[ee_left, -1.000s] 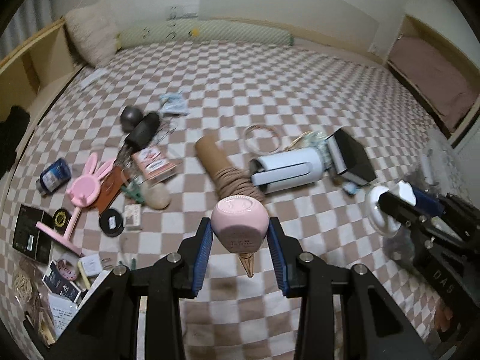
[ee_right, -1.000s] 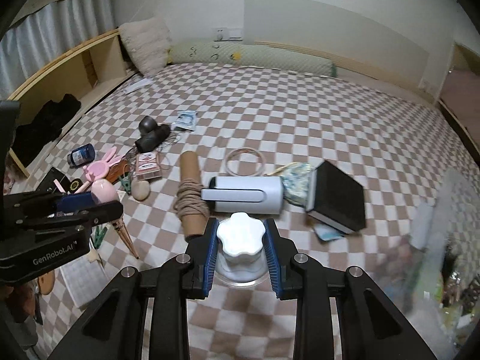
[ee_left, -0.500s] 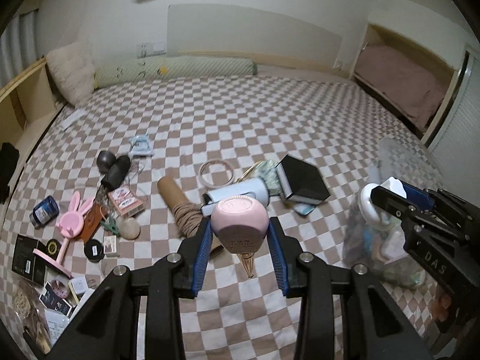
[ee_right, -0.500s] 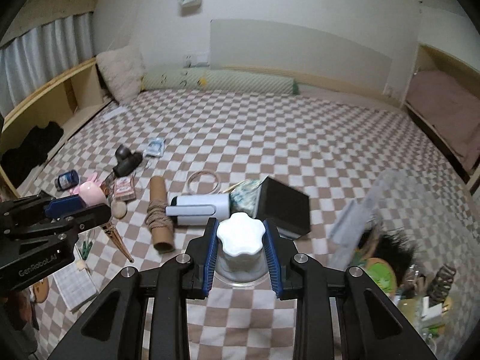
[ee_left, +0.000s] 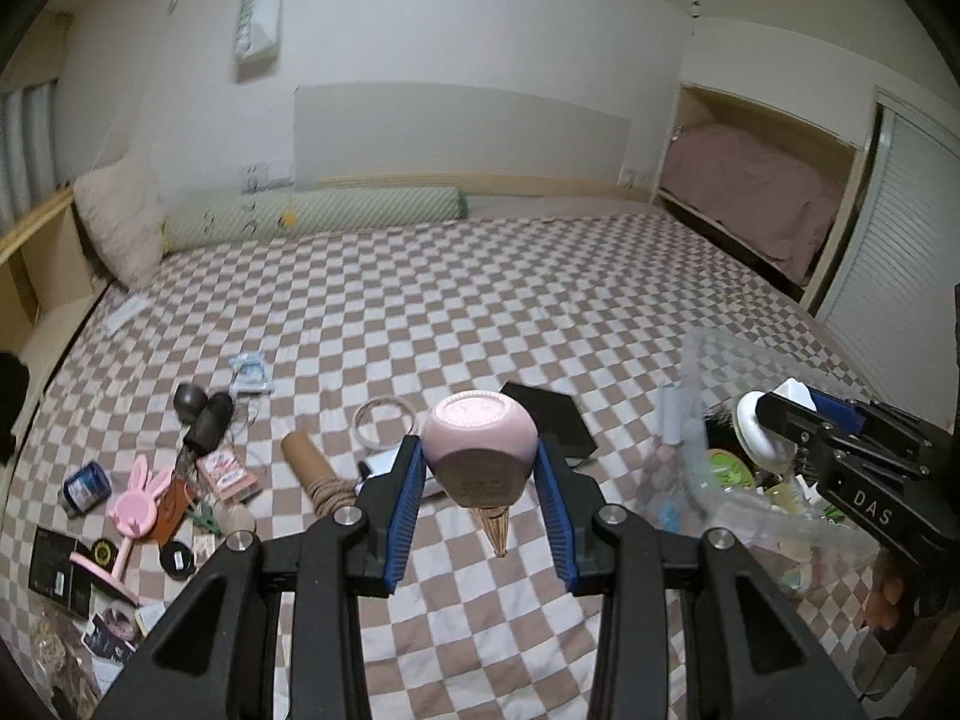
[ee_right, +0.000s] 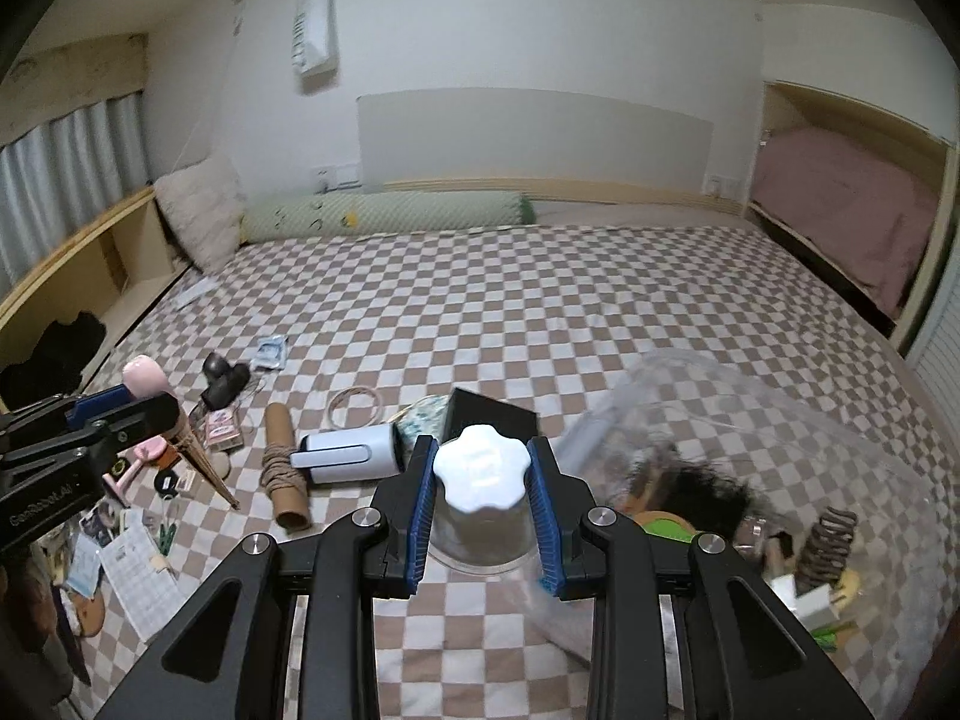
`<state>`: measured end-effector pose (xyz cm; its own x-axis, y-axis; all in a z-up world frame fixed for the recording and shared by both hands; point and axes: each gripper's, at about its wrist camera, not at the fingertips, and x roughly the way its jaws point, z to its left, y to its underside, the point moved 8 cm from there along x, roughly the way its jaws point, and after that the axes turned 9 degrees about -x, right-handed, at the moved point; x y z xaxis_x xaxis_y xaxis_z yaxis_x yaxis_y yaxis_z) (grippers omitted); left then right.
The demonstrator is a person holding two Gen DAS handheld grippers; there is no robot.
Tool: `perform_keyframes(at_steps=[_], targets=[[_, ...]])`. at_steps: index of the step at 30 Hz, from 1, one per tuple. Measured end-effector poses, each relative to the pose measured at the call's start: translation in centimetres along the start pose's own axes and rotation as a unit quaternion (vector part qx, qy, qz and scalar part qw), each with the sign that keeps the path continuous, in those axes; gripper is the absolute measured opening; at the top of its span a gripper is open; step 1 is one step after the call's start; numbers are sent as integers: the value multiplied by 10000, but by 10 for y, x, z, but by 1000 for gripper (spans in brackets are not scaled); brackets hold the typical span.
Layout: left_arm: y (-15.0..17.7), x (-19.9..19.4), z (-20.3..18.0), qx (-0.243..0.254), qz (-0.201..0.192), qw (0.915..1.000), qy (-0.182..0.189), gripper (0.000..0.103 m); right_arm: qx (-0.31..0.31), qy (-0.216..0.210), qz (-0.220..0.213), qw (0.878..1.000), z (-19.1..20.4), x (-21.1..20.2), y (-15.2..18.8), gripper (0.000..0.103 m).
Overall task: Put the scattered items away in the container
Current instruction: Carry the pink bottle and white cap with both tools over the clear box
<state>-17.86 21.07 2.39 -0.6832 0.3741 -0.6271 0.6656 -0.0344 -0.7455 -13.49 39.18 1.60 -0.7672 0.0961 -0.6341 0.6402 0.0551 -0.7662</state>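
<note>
My left gripper (ee_left: 480, 480) is shut on a pink ice-cream-cone toy (ee_left: 480, 444), its brown cone tip pointing down, held above the checkered bed. My right gripper (ee_right: 480, 489) is shut on a clear jar with a white flower-shaped lid (ee_right: 480, 474). The clear plastic container (ee_right: 780, 480) lies at the right of the bed and holds several items. In the left wrist view the right gripper (ee_left: 774, 426) hovers over that container (ee_left: 714, 480). The left gripper (ee_right: 129, 405) shows at the left edge of the right wrist view.
Scattered on the bed: a black box (ee_right: 489, 414), a white cylinder (ee_right: 354, 456), a cardboard tube wound with cord (ee_right: 282, 462), a ring (ee_right: 354, 408), a pink bunny mirror (ee_left: 135, 504), a blue jar (ee_left: 87, 486), cards and packets (ee_left: 222, 471). A bolster (ee_left: 312, 216) lies at the headboard.
Both grippers have risen and swung right with their loads. The container has come into fuller view, and the right gripper now sits over it.
</note>
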Motion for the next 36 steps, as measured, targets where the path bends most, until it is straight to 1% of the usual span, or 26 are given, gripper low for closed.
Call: perform_keyframes(at_steps=[7,10,14,16,20,24,32,36], targets=[[-7,-8,-44,213,-196,9990,327,37,299,279,-183,9990,-43,-28,3,30],[-9,-9,-64,294,-251,9980,501,37,424,476,-235,9977,-65,-38,9,30],[-13,-11,-90,351,-319,9961,747,37,681,646,-233,9953,-96,-46,19,30],[-16,-12,-100,385,-377,9953,799,37,819,733,-229,9937,-111,-50,25,30],[-22,-12,-119,351,-412,9933,1025,37,1122,861,-206,9897,-142,-56,37,30],[-24,-8,-137,368,-408,9910,1224,37,1279,868,67,9880,-154,-44,53,30],[-17,10,-179,489,-246,9856,1598,37,1565,865,651,9817,-175,-17,86,30],[-7,23,-202,619,-102,9836,1690,37,1550,762,979,9801,-170,-2,100,30]])
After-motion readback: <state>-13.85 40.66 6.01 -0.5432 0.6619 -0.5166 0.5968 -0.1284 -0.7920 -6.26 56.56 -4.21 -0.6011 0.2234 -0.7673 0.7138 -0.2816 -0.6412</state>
